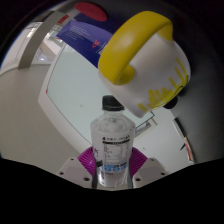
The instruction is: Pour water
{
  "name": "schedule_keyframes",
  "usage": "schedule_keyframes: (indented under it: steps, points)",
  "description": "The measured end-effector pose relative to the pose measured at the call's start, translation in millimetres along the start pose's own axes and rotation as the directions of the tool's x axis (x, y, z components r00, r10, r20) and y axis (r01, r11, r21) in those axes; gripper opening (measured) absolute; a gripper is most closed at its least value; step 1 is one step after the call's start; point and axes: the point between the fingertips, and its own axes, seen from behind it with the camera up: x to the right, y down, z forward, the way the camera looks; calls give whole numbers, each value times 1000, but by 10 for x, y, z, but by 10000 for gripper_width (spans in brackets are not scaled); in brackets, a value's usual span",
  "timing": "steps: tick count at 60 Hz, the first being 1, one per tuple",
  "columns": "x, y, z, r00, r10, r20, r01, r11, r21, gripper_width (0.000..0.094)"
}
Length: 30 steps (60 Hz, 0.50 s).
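Note:
A clear plastic water bottle [111, 140] with a black cap and a white label stands upright between my fingers. My gripper [112, 160] is shut on the bottle, its magenta pads [87, 160] pressing on the bottle's sides. Just beyond the bottle's cap, up and to the right, is a large white cup [147, 62] with a yellow rim and yellow markings. It is tilted on its side with its base toward me.
A white table [70, 100] spreads below and to the left, with a dark edge line running across it. A blue and white sheet [85, 35] and a red object [92, 12] lie at the far side.

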Motion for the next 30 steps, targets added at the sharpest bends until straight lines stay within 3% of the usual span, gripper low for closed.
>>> schedule_keyframes:
  steps: [9,13,17,23,30]
  points:
    - [-61,98,3,998,-33,-45,31,999,-36,385]
    - [-94,271,-169,983,-167,-81,159,982,-101,386]
    - [-225,442,106,924,-369,-103,347,919,-184,386]
    - [-555,536,189,708,-703,-68,665,697,-268,385]
    - [-1063,228,346,292,-955,-47,917,294,-268,384]
